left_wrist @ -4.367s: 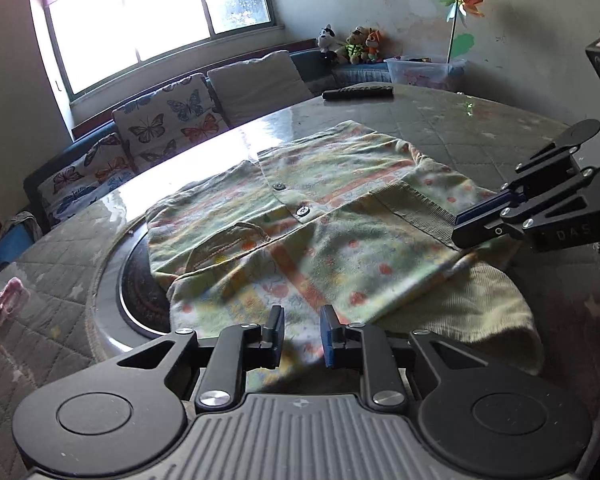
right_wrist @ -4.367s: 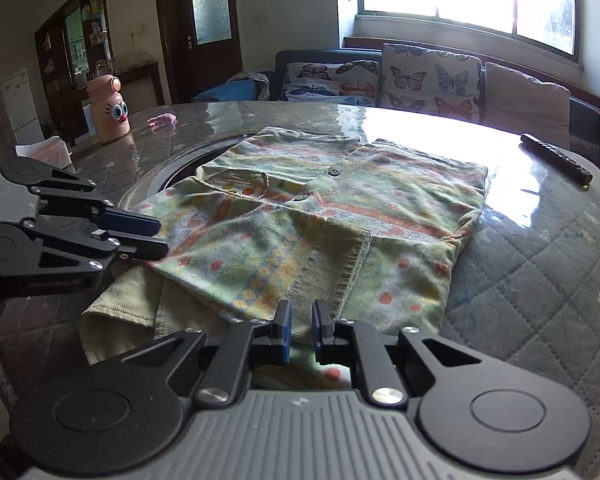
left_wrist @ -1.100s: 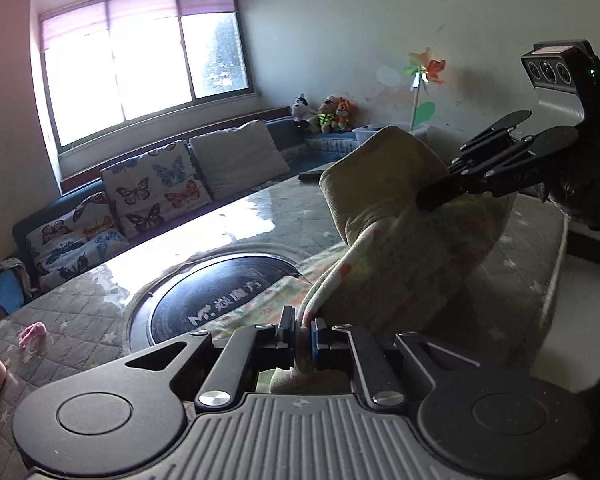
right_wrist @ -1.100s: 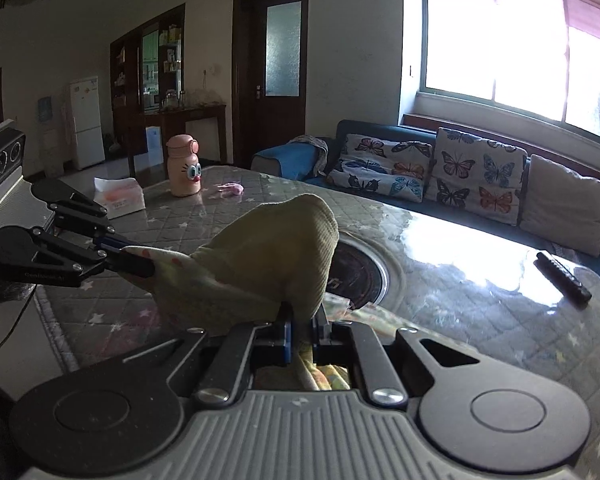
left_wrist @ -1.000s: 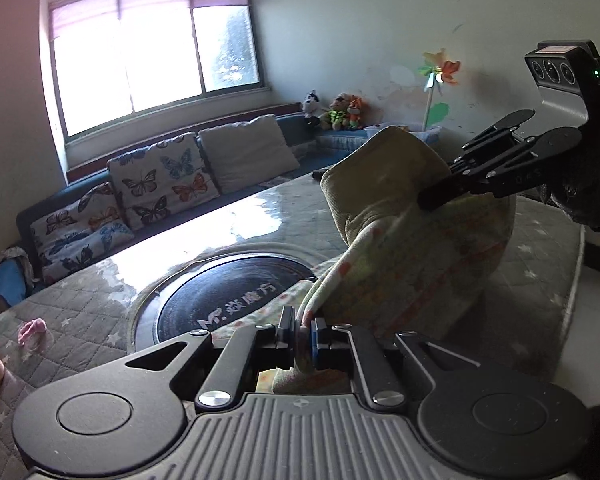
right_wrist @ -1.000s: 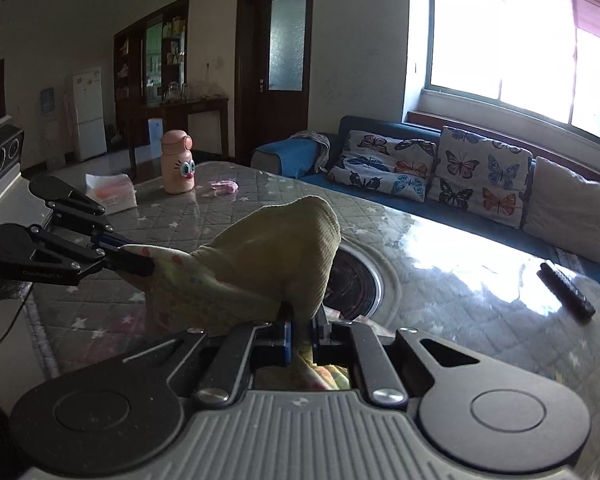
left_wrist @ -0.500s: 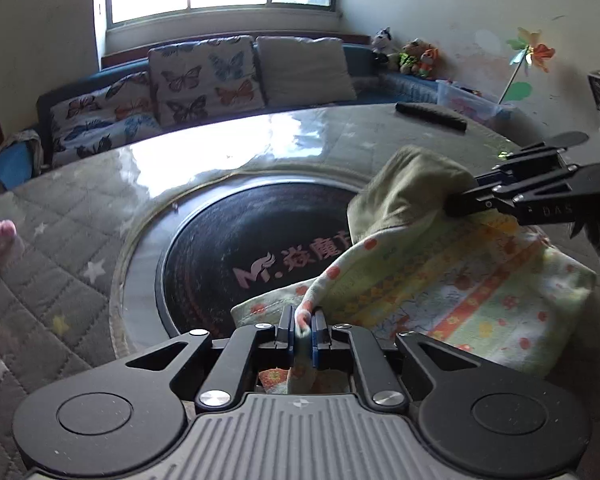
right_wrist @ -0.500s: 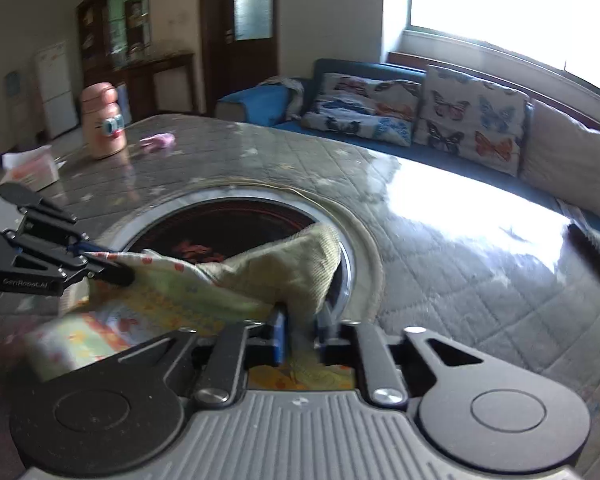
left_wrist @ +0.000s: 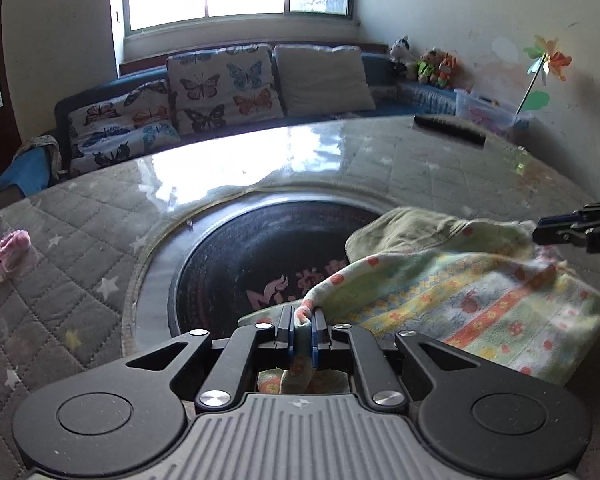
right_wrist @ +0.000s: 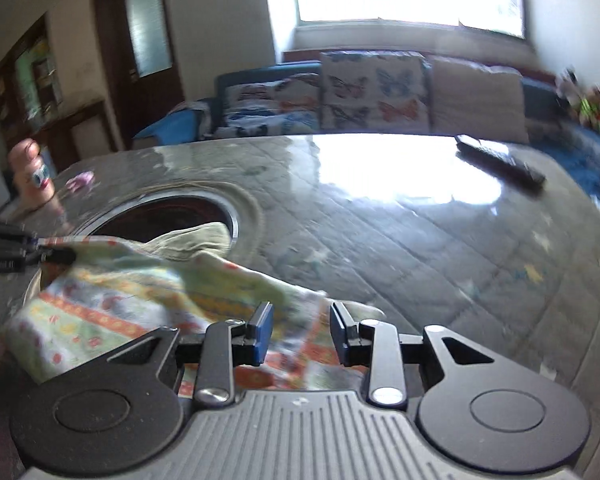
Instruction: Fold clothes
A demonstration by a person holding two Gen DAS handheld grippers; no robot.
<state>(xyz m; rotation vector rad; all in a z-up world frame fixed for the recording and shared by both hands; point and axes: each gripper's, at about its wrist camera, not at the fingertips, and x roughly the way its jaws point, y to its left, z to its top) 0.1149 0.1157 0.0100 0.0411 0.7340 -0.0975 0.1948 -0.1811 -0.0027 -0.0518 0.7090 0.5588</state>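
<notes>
Left gripper (left_wrist: 303,330), lower centre: jaws clamped on patterned garment (left_wrist: 472,304) edge. Garment folded, lower right, on quilted table (left_wrist: 80,248). Right gripper (left_wrist: 540,232) at right edge.

Low wrist views, facing sofa (left_wrist: 220,92), sharing table (right_wrist: 420,240)

Your right wrist view is motion-blurred: the garment (right_wrist: 112,300) pattern smears, and the pink bottle (right_wrist: 32,176) at the bench's far left is indistinct. In your left wrist view the picture's right edge cuts off the right tool (left_wrist: 540,232); its jaw gap there can't be read. The garment's near edge hides behind your left tool (left_wrist: 303,330).
</notes>
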